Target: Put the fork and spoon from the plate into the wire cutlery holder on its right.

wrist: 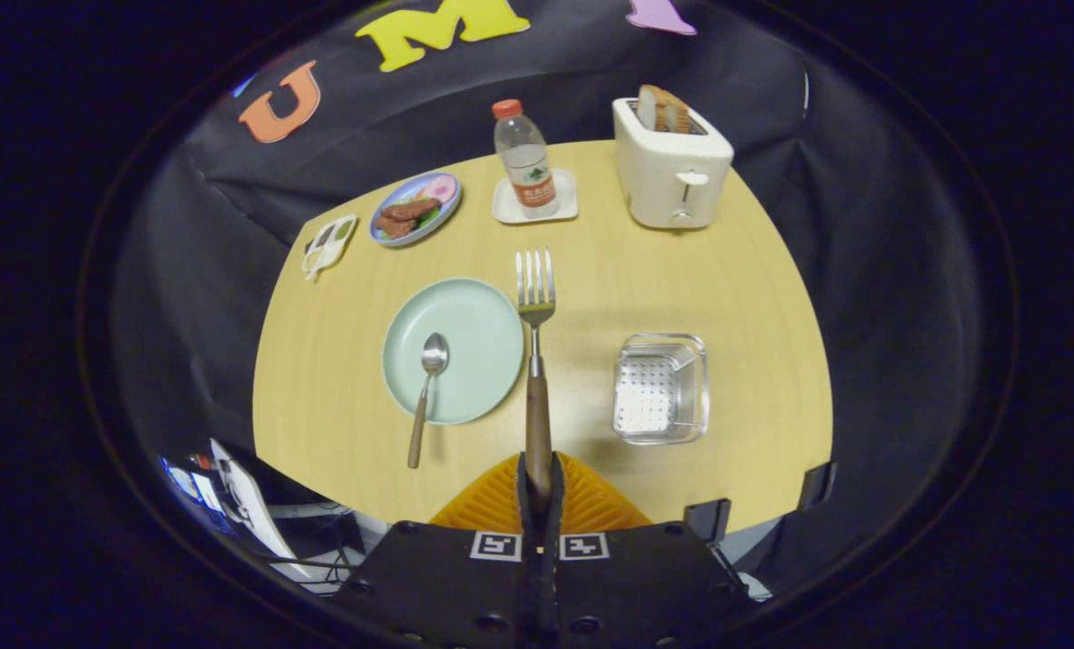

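My gripper (pixel 537 469) is shut on the wooden handle of the fork (pixel 535 306), which sticks straight out ahead of the orange fingers (pixel 499 500), raised above the table with its tines pointing away. Below and to the left lies the pale green plate (pixel 454 350). The spoon (pixel 427 383) rests on it, bowl on the plate and wooden handle hanging over the near rim. The wire cutlery holder (pixel 661 388) stands to the right of the plate and of the fork.
At the back of the round wooden table (pixel 744 297) stand a white toaster (pixel 672 167) with bread, a water bottle (pixel 525 160) on a white coaster, a blue plate of food (pixel 415 209) and a small patterned item (pixel 329 243).
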`<state>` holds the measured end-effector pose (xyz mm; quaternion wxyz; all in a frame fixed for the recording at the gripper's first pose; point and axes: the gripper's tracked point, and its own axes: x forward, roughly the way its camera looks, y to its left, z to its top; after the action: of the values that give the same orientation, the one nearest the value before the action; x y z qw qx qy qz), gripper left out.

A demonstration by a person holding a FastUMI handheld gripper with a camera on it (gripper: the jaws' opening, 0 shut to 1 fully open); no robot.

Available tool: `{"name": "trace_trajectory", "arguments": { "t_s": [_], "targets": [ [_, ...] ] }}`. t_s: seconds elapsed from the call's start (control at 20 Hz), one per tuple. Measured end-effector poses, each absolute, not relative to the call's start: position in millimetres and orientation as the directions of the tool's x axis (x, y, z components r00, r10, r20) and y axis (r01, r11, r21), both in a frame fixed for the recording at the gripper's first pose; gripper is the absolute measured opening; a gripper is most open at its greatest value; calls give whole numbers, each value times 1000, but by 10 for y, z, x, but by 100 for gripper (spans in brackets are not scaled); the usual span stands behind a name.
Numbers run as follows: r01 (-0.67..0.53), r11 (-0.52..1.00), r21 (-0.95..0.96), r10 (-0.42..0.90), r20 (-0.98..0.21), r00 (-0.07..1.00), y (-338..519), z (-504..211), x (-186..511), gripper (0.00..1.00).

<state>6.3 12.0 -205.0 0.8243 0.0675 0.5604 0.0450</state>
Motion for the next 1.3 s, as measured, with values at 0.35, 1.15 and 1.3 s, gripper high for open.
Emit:
{"name": "trace_trajectory", "arguments": {
  "t_s": [0.35, 1.15, 1.3],
  "targets": [
    [91, 985, 144, 117, -961, 251, -489, -2087, -225, 1],
    [188, 963, 194, 191, -981, 30, -505, -2376, -335, 1],
    [209, 958, 197, 205, -978, -20, -481, -2424, -318, 4]
  ]
}}
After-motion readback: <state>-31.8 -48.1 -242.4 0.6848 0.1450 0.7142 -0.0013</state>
